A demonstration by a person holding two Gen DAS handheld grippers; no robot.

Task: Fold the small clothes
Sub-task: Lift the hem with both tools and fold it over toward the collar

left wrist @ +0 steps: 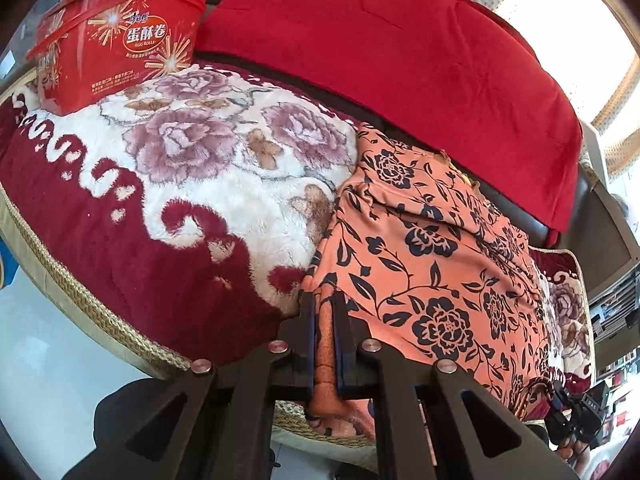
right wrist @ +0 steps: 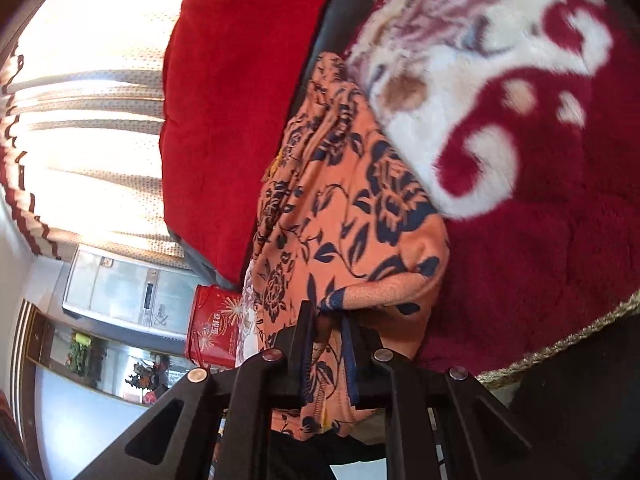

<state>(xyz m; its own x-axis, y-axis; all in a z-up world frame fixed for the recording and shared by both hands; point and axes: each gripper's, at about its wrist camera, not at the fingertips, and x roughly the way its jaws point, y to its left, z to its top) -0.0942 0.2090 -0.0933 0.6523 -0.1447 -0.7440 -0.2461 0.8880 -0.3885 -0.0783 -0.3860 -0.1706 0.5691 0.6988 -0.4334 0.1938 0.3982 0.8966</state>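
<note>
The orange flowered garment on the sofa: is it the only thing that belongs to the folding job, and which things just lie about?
Belongs to the job:
- orange flowered garment
- left gripper, shut on its edge
- right gripper, closing on it

Just lying about:
- red egg roll box
- red cushion
- plush flowered blanket

Garment edge hidden btwn left fingers.

**Layout on the seat cushion**

Garment is lying across the right part of the seat cushion, its far end reaching the back cushion standing behind. Tin is sitting at the cushion's far left corner, well apart from the garment.
</note>
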